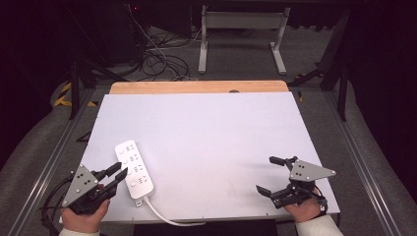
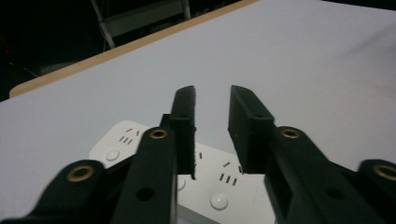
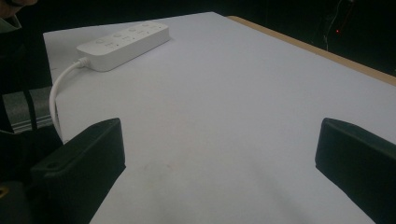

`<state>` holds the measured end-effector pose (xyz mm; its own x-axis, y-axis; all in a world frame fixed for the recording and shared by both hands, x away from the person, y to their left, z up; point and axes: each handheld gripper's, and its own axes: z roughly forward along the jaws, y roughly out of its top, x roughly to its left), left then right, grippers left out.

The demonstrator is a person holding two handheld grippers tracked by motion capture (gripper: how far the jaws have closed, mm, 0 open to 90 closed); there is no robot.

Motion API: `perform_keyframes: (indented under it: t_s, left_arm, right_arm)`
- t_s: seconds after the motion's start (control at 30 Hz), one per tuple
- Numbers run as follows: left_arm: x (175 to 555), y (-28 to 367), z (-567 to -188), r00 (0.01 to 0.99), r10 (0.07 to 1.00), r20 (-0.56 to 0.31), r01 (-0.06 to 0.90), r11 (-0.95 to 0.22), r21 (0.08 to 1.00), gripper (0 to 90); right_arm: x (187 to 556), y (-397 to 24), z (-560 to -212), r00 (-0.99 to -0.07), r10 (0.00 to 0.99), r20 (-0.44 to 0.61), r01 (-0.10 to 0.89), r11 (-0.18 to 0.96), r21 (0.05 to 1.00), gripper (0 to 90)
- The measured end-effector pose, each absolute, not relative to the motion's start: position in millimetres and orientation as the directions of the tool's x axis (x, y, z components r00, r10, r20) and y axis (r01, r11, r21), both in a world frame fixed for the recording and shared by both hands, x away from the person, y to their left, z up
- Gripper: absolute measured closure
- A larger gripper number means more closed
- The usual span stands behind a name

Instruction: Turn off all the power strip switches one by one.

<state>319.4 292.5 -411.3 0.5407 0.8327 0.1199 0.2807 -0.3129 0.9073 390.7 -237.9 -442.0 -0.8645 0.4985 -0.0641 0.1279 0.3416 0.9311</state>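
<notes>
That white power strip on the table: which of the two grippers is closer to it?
The left. The left gripper sits right at the power strip, jaws above its edge. The right gripper rests far across the table, apart from it.

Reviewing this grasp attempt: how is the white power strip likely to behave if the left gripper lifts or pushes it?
The power strip looks like a stiff, flat plastic bar, so it should neither bend nor roll. Its smooth shell may slip between the left gripper pads. The cable hanging over the table edge would probably drag and swing that end.
</notes>
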Motion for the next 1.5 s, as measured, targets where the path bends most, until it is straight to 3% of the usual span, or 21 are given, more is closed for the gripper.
perform_keyframes:
  t_s: [0.1, 1.0, 1.33, 1.5]
  left_arm:
    - [321.9, 293.8, -408.2, 0.559, 0.82, 0.121, 0.3, -0.337, 0.893, 89.8]
    - [373.9, 302.3, -387.2, 0.577, 0.814, 0.067, 0.41, -0.359, 0.838, 90.0]
    - [395.0, 307.3, -390.2, 0.578, 0.816, 0.003, 0.481, -0.344, 0.807, 90.0]
    - [401.0, 311.1, -391.1, 0.569, 0.822, 0.023, 0.492, -0.362, 0.792, 90.0]
  right_arm:
    - [390.6, -237.0, -441.9, -0.866, 0.495, -0.068, 0.125, 0.346, 0.93, 2.1]
    - [391.8, -233.7, -443.5, -0.871, 0.488, -0.062, 0.133, 0.354, 0.926, 2.1]
    - [392.2, -233.2, -443.8, -0.872, 0.486, -0.06, 0.134, 0.355, 0.925, 2.1]
    - [392.9, -233.1, -444.3, -0.873, 0.485, -0.057, 0.137, 0.357, 0.924, 2.1]
